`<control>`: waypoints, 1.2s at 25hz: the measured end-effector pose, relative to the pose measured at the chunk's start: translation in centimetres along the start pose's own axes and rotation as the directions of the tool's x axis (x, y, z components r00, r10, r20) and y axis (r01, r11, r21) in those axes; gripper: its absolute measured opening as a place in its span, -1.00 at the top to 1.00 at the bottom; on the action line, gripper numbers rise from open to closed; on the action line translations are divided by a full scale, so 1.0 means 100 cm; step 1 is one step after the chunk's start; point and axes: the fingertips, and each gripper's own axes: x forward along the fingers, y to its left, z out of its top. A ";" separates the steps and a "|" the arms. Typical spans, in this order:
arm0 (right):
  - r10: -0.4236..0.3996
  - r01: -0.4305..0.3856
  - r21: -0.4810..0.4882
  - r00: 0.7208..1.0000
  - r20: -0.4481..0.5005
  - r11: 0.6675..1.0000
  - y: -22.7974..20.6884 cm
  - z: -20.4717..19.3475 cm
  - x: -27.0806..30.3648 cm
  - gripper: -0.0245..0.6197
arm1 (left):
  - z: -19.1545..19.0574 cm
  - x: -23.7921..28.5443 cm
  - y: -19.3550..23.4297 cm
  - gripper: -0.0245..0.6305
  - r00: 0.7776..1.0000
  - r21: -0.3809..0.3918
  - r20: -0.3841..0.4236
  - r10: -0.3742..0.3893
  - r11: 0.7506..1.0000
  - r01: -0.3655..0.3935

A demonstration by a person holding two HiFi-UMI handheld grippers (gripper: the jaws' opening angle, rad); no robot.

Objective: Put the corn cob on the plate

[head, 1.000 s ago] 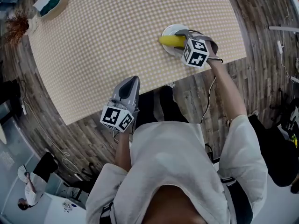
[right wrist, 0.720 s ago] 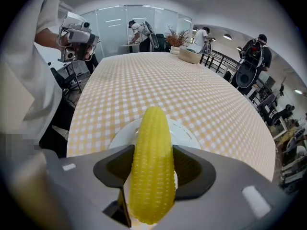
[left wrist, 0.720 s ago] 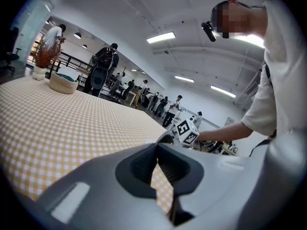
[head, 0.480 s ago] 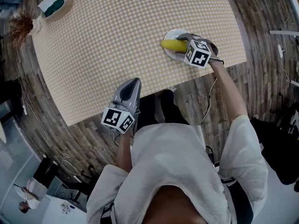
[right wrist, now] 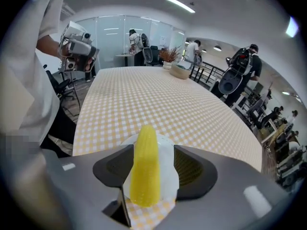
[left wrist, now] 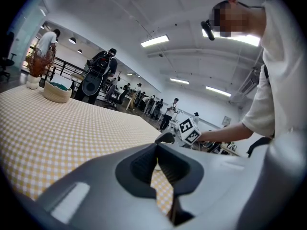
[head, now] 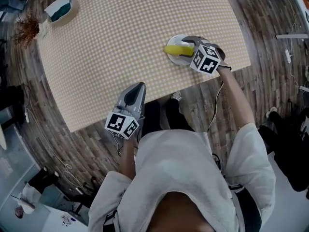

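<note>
A yellow corn cob lies across the small white plate near the right front edge of the checked table. My right gripper hangs just above it, pointing steeply down. In the right gripper view the corn cob rests on the plate between the jaws of the right gripper, which are opening, and plate shows beside the cob. My left gripper hovers at the table's front edge, far from the plate. In the left gripper view the left gripper has its pads together with nothing between them.
A checked cloth covers the table. At its far left corner stand a round basket and a dried plant. The plate sits close to the table's right front edge. People stand in the background beyond the table.
My right gripper has lifted a little off the plate and its jaws have spread. The corn cob stays lying on the plate. The left gripper has kept its place.
</note>
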 end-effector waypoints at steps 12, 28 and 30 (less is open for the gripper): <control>-0.241 0.185 0.266 0.950 0.198 0.946 -0.014 0.012 -0.087 0.87 | 0.027 -0.007 -0.052 0.90 0.997 0.086 0.064 -0.033 0.996 0.028; -0.477 0.190 0.561 0.770 0.423 0.805 0.052 0.018 -0.202 0.92 | 0.052 -0.021 -0.133 0.90 0.986 0.252 0.085 -0.141 0.961 0.115; -0.497 0.166 0.602 0.748 0.440 0.782 0.069 0.020 -0.212 0.92 | 0.054 -0.026 -0.138 0.90 0.984 0.265 0.082 -0.159 0.955 0.133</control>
